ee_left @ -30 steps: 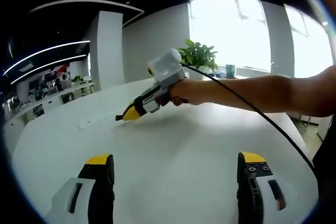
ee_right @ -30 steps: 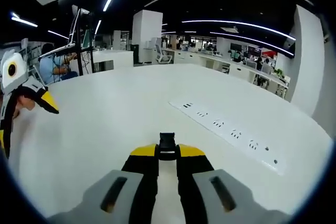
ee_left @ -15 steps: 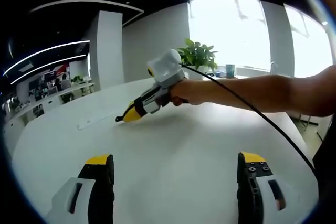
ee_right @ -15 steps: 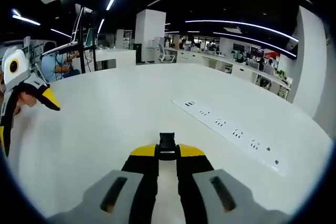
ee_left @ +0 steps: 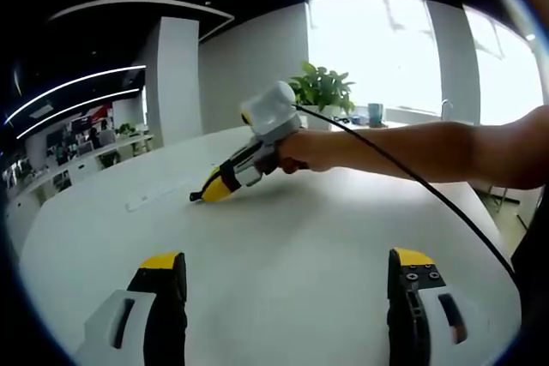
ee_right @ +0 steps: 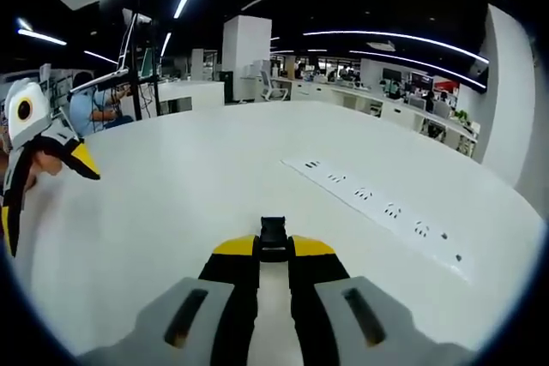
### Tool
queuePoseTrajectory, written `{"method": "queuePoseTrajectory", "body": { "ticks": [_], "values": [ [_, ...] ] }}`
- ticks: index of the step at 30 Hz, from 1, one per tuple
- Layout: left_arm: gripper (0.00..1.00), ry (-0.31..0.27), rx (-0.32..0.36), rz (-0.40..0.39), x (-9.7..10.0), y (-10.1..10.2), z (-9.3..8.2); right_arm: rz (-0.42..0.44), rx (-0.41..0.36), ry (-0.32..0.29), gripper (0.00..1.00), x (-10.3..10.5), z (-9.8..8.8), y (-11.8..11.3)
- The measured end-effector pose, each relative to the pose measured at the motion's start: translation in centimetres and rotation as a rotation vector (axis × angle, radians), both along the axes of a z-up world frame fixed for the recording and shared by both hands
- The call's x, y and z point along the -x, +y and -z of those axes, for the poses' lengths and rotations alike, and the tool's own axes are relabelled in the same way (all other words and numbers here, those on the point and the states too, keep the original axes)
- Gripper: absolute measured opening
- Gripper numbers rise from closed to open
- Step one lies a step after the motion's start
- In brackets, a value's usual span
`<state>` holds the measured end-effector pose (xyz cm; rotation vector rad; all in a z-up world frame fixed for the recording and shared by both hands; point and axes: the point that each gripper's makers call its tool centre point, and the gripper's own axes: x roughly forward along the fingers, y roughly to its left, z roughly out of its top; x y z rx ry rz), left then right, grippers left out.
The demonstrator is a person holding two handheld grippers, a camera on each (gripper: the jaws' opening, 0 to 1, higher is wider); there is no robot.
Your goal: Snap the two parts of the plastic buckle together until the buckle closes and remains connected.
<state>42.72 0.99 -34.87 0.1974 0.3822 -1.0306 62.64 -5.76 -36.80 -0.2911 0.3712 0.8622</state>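
Observation:
A small black buckle piece (ee_right: 273,236) sticks out from the yellow tips of my right gripper (ee_right: 274,250), which is shut on it just above the white table (ee_right: 197,186). I cannot tell whether it is one part or both. In the left gripper view a hand holds the right gripper (ee_left: 204,192) low over the table, its tip pointing left with the dark buckle piece (ee_left: 194,197) at the end. My left gripper (ee_left: 287,263) stands wide open with nothing between its jaws. One of its yellow fingers (ee_right: 79,159) shows at the left edge of the right gripper view.
A flush strip of sockets (ee_right: 377,207) runs across the table beyond the right gripper and appears as a pale strip of sockets (ee_left: 159,199) in the left gripper view. A potted plant (ee_left: 324,90) stands at the far edge. The gripper's black cable (ee_left: 412,173) hangs along the arm. A person (ee_right: 90,109) sits at a desk behind.
The right gripper has drifted very slightly with the buckle piece still in it. The left gripper stays open and still.

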Motion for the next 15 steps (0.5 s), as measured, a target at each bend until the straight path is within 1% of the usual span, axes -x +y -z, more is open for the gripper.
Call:
{"method": "queuePoseTrajectory", "body": {
  "ticks": [5,8,14,15],
  "values": [
    [0.99,0.001,-0.001,0.0,0.03,0.0,-0.01,0.0,-0.009,0.003,0.12,-0.15,-0.03,0.05],
    [0.99,0.002,-0.004,0.0,0.06,-0.01,0.03,-0.003,-0.008,0.004,0.12,0.09,0.01,0.22],
    [0.99,0.002,-0.003,-0.001,0.02,0.01,0.01,0.0,-0.012,0.003,0.12,-0.21,-0.02,0.03],
    [0.99,0.002,-0.004,-0.001,0.02,0.01,0.02,0.0,-0.014,0.003,0.12,0.09,0.0,0.14]
  ]
}}
